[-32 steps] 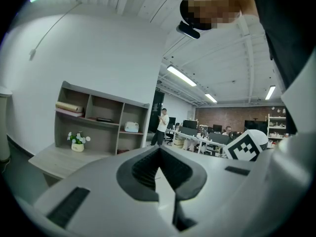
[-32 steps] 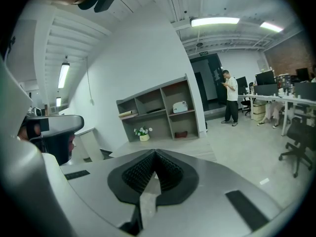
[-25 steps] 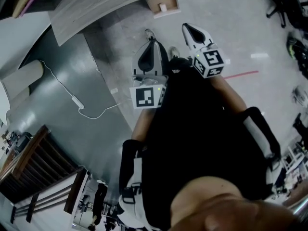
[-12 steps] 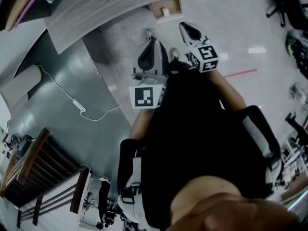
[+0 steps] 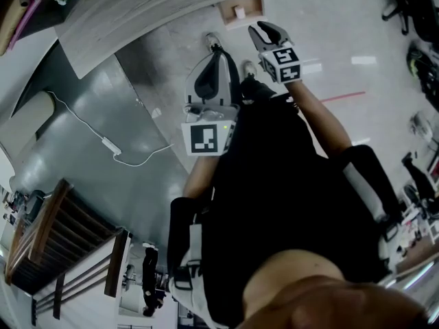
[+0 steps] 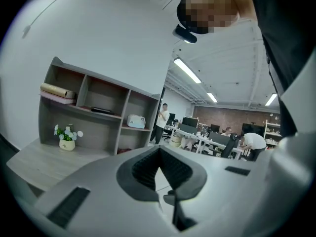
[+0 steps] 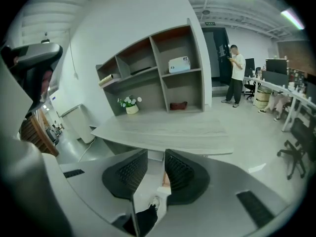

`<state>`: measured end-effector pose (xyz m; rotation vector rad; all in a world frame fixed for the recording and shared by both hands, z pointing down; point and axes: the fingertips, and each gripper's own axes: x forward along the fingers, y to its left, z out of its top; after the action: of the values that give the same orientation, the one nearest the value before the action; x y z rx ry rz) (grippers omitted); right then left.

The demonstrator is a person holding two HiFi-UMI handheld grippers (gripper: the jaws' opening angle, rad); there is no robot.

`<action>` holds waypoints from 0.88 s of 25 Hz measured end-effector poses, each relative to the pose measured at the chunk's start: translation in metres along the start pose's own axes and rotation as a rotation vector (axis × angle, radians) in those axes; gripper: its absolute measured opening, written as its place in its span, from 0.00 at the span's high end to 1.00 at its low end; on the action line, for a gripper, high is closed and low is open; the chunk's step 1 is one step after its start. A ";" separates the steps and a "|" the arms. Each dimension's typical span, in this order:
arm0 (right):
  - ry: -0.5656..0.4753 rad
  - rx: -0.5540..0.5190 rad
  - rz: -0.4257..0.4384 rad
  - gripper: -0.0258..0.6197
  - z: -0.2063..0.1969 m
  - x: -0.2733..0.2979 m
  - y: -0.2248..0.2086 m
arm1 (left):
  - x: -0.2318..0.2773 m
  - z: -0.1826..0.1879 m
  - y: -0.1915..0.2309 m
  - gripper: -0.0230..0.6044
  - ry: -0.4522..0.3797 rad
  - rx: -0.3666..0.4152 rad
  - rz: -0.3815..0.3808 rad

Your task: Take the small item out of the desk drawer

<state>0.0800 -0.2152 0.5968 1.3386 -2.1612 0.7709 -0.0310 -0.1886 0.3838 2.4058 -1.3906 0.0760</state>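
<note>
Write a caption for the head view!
Right gripper, empty jaws just opened, points at the small white block in the open light-wood drawer.

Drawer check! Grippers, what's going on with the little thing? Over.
Left gripper shut, empty. Right gripper jaws just opening, empty, near the open drawer. Small item inside, untouched. Nothing in the way.

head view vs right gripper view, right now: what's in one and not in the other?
Head view only: the marker cube on the left gripper, and a clear look down into the open drawer holding the small white item. Right gripper view only: a standing person and a white device on the shelf unit. Both: the grey desk top and the right gripper, whose jaws have just been opening with nothing gripped between them.
</note>
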 end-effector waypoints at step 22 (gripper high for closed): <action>0.417 0.043 -0.114 0.65 -0.149 0.164 -0.084 | 0.044 -0.009 0.033 0.98 0.036 -0.048 0.026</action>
<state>0.1048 -0.2490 0.8297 1.1847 -1.7371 0.9589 -0.0353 -0.2366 0.4113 2.3363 -1.3926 0.0913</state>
